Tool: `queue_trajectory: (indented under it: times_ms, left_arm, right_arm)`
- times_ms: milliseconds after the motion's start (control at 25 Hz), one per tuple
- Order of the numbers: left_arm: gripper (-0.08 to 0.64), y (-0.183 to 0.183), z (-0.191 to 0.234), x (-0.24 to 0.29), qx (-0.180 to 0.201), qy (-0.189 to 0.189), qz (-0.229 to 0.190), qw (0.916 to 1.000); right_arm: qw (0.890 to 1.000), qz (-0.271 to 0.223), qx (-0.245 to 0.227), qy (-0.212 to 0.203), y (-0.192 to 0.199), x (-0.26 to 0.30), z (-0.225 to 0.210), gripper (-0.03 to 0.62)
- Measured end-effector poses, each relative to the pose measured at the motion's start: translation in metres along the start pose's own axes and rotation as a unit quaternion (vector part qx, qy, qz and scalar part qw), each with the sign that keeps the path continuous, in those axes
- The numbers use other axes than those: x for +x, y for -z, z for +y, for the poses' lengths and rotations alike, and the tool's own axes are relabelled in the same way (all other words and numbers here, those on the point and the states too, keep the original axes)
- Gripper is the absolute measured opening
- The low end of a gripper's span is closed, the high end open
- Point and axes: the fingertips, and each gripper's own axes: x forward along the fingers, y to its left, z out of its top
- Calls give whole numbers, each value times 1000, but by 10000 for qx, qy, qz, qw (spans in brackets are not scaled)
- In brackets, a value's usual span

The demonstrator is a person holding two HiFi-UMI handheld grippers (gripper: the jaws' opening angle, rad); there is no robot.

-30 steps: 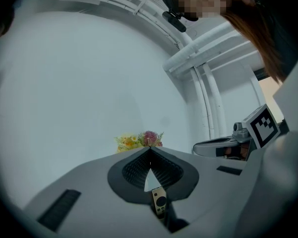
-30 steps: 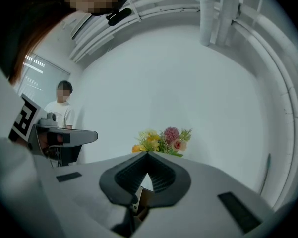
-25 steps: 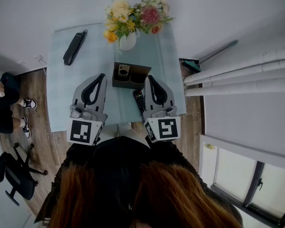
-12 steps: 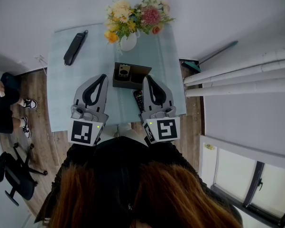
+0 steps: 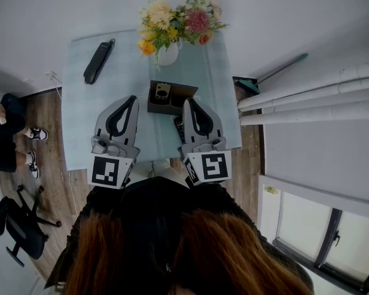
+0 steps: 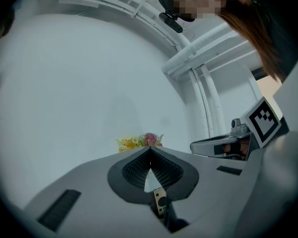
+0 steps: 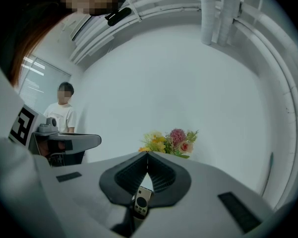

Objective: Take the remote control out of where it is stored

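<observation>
While right claw (image 5: 188,102) sits closed, black remote (image 5: 178,128) just beside it

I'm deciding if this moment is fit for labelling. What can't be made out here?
Black remote on the table: head view, mostly covered by the right gripper.
Inside of the box: both gripper views, blocked by the shut jaws; only a light remote shows through the gap.
Long black thing at the table's far corner: head view, too small to identify.
</observation>
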Motion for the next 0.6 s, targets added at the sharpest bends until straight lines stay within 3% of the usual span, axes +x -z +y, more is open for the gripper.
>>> queue_trajectory:
  times_ms: [600]
  left_arm:
    - [5, 10, 15, -11, -41, 90, 215, 9997]
  right_arm:
    - [9975, 532, 228, 409, 44, 32, 4, 15]
